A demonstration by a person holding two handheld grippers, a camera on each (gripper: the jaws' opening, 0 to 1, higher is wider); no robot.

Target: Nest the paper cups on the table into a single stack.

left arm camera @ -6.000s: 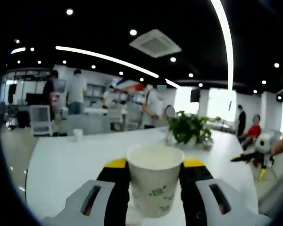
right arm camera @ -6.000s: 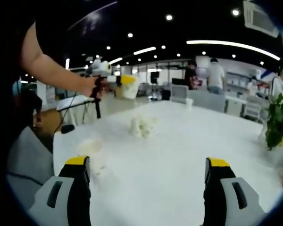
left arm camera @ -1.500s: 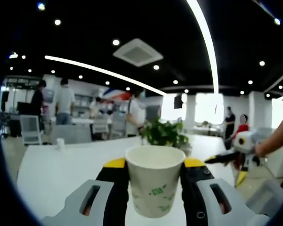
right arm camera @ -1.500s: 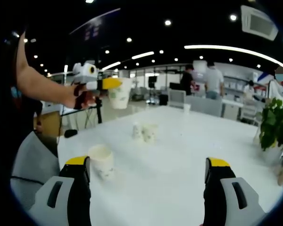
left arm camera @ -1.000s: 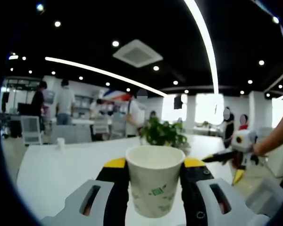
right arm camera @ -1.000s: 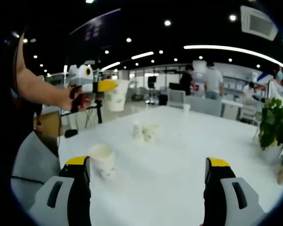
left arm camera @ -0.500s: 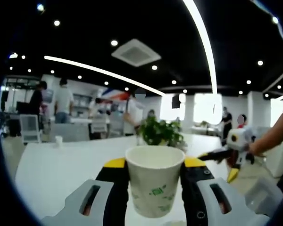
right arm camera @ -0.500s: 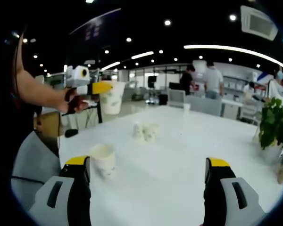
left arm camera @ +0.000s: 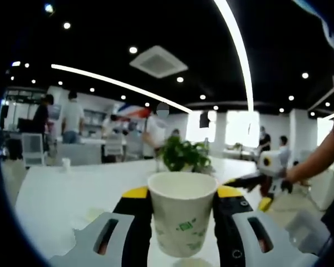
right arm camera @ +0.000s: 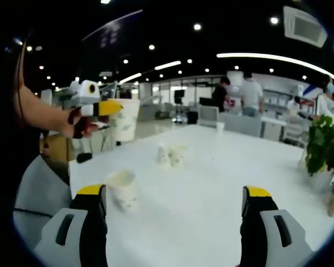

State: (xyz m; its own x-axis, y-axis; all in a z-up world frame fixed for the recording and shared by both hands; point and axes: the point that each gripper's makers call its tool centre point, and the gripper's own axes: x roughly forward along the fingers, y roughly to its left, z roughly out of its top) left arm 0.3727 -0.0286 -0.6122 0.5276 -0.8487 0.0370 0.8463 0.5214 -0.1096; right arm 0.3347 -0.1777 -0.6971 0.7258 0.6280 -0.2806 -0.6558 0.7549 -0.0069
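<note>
White table (right arm camera: 211,183) has wide bare room in front of the right gripper (right arm camera: 175,214), whose jaws stand wide apart, nothing between them. Table's near-left edge curves past a lone cup (right arm camera: 121,188) that stands upright just off the left jaw tip, close to that edge. Farther in, two small cups (right arm camera: 171,156) sit side by side mid-table, touching or nearly so, well apart from the lone cup. Open surface runs right of them to the far edge.

Left gripper (left arm camera: 182,222) clamps a held cup (left arm camera: 182,211) upright between its jaws, white with green print, raised above the table. In the right gripper view the same gripper hangs left of the table, above the edge, person's hand (right arm camera: 80,125) on its handle. In the left gripper view the right gripper sits at right, beyond the cup, forearm behind it.

Plant (right arm camera: 323,150) stands at the table's right side; also seen beyond the held cup in the left gripper view. One tiny cup (left arm camera: 65,163) near the far left table end. A pale round rim shows at the bottom under the held cup, too cut off to tell.

Room: office, dark ceiling, spot lights, strip lights, vent. People (right arm camera: 250,89) stand at desks beyond the far edge. Chairs behind.
</note>
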